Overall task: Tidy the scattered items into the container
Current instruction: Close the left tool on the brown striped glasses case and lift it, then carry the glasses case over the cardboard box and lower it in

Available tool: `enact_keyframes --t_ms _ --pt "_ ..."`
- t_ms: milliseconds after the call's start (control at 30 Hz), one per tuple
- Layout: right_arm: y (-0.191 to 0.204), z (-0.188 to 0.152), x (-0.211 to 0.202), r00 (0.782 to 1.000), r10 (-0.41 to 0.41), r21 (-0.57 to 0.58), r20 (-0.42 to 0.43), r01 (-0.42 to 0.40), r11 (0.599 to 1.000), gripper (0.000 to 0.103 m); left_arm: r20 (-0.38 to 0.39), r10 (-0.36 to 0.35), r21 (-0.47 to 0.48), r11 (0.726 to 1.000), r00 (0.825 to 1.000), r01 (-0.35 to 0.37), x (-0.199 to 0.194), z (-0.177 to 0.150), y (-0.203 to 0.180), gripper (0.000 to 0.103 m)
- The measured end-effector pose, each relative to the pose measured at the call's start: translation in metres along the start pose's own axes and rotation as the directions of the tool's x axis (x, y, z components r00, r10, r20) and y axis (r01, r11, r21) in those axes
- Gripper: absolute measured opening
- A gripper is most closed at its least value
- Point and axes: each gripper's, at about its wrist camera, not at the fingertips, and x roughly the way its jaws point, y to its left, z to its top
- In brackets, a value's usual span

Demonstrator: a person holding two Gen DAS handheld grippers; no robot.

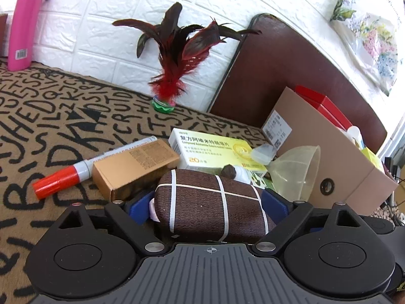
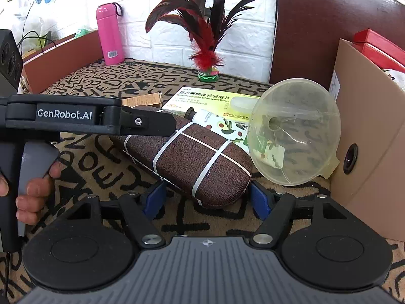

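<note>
A brown glasses case (image 1: 215, 202) with white lines lies on the lettered cloth. My left gripper (image 1: 207, 206) is shut on one end of the case, its blue pads against both sides. In the right wrist view the case (image 2: 192, 152) lies slanted, and my right gripper (image 2: 206, 197) is open with its blue pads either side of the near end. The left gripper's body (image 2: 76, 115) reaches in from the left. A clear plastic funnel (image 2: 293, 131) leans beside the cardboard box (image 2: 367, 131).
A yellow-white medicine box (image 1: 215, 152), a small brown carton (image 1: 136, 167), a red-capped marker (image 1: 76, 174) and a small bottle (image 2: 202, 116) lie nearby. A feather shuttlecock (image 1: 172, 76) and pink flask (image 1: 24, 25) stand by the white wall. Red boxes (image 1: 324, 109) sit in the cardboard box.
</note>
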Motion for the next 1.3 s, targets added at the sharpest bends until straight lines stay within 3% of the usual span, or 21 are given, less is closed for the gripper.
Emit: enact_keyframes --t_ms 333,700,800,900,1067,1300 --pt "-0.01 -0.035 -0.048 0.999 0.016 -0.005 -0.04 -0.016 1.0 0.075 -0.065 -0.031 0.069 0.997 0.997 0.035 -0.028 -0.046 -0.052 0.096" --pt "-0.045 -0.09 -0.12 0.996 -0.076 0.038 -0.052 0.078 0.996 0.078 -0.158 -0.121 0.161 0.976 0.98 0.146 -0.04 -0.098 -0.133 0.099" --pt "-0.058 -0.102 -0.134 0.995 -0.094 0.08 -0.042 0.097 0.992 0.077 -0.171 -0.122 0.195 0.968 0.978 0.155 -0.039 -0.102 -0.144 0.1" --pt "-0.065 -0.109 -0.141 0.995 -0.094 0.107 -0.025 0.096 0.99 0.077 -0.172 -0.115 0.166 0.976 0.978 0.144 -0.039 -0.1 -0.142 0.1" --pt "-0.069 -0.112 -0.14 0.996 -0.084 0.091 -0.004 0.084 0.992 0.077 -0.179 -0.112 0.119 0.984 0.977 0.135 -0.037 -0.095 -0.138 0.1" --pt "-0.068 -0.11 -0.13 0.998 -0.058 0.047 0.018 0.057 0.997 0.081 -0.186 -0.084 0.176 0.977 0.979 0.117 -0.026 -0.096 -0.149 0.101"
